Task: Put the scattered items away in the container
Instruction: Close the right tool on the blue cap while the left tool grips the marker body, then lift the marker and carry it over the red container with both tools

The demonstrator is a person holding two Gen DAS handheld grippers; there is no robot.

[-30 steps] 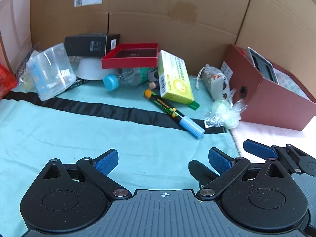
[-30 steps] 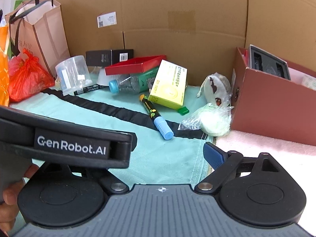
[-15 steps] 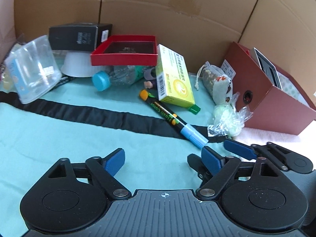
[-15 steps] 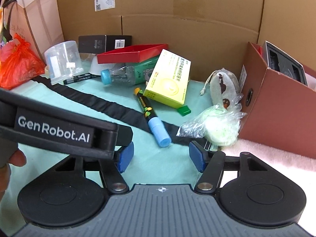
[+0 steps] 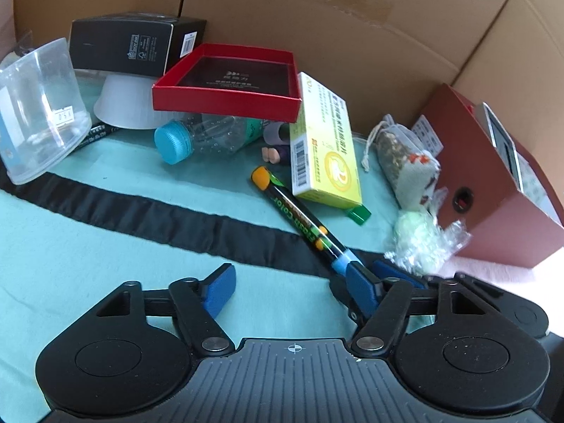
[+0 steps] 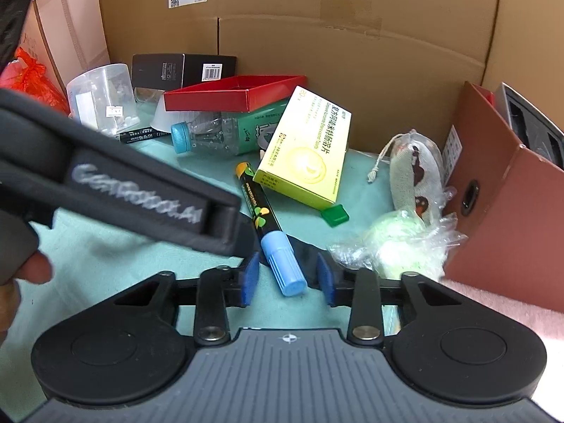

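Closer now, the closing right tool (image 6: 287, 278) straddles the marker's (image 6: 262, 218) blue cap, untouched.

Black marker (image 6: 262, 211) with blue cap lying flat on teal cloth, brown open container (image 6: 500, 190) at right

Right claw (image 6: 287, 278) closing around marker (image 6: 269, 225)

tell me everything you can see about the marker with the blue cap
The marker is a black barrel with yellow-green print, an orange end cap at the far end and a light-blue cap nearest the cameras. It looks plastic. It lies flat on the teal cloth, crossing its black stripe, the orange end beside the yellow box. Its blue cap sits between the closing jaws of the right gripper; the pads do not yet press it.
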